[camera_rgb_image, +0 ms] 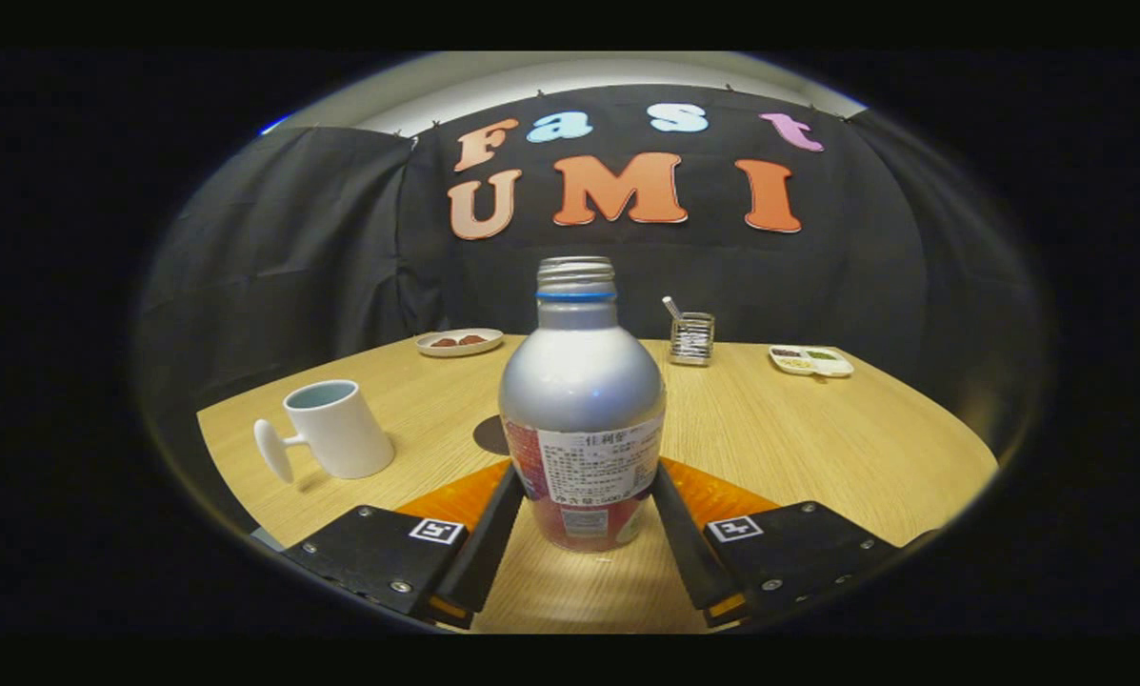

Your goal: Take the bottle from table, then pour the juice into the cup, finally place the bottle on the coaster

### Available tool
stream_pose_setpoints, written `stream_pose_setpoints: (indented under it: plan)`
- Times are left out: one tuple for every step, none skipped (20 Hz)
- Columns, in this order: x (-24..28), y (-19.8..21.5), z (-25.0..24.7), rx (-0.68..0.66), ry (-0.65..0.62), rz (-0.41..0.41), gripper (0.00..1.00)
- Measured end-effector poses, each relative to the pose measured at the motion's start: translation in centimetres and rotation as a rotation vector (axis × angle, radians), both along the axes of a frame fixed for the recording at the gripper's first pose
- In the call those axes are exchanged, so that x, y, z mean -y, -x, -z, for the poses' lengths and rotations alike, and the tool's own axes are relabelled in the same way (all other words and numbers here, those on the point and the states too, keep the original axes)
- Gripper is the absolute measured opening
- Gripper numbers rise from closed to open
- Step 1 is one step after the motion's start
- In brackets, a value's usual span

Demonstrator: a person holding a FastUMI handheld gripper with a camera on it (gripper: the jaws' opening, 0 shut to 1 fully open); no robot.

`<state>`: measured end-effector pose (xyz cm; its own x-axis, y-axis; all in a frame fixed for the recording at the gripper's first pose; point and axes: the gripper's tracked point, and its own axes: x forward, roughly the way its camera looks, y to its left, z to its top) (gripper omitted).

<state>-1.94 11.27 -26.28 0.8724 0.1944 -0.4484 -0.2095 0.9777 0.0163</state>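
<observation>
silver bottle (581, 400), uncapped, upright, pinched between the fingers (584, 534); white cup (336, 429) left; dark coaster (490, 435) behind.

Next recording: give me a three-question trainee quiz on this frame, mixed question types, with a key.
1. True or false: the bottle has a cap on its threaded neck.
2. Where does the white cup stand relative to the bottle?
A. Behind it, by the booth wall
B. To its left, handle pointing away from the bottle
C. Between the gripper fingers
3. Fill in: the bottle stands upright between the two gripper ____, which press on its lower body on both sides.

Key:
1. False; the neck is open.
2. B
3. fingers
</observation>
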Motion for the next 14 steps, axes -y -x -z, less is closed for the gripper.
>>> stream_pose_setpoints:
  plan:
    - [0.1,-0.3,-0.3,0.007,0.019,0.001,0.78]
    - [0.2,-0.4,-0.6,0.016,0.037,-0.001,0.78]
    - [0.3,-0.5,-1.1,0.026,0.051,-0.005,0.78]
    - [0.3,-0.7,-1.5,0.037,0.064,-0.009,0.78]
    - [0.2,-1.0,-1.9,0.045,0.082,-0.014,0.78]
    - [0.2,-1.2,-2.2,0.056,0.105,-0.019,0.78]
    - [0.1,-1.6,-2.6,0.070,0.133,-0.024,0.78]
    - [0.1,-1.8,-3.1,0.085,0.168,-0.029,0.78]
    - [0.1,-2.0,-3.5,0.102,0.204,-0.034,0.78]
    - [0.1,-2.4,-3.8,0.121,0.242,-0.035,0.78]
    - [0.1,-2.7,-4.1,0.136,0.282,-0.039,0.78]
    - [0.0,-2.8,-4.4,0.151,0.319,-0.046,0.78]
    - [-0.2,-2.9,-4.6,0.164,0.352,-0.053,0.78]
    - [-0.2,-3.1,-4.8,0.177,0.382,-0.059,0.78]
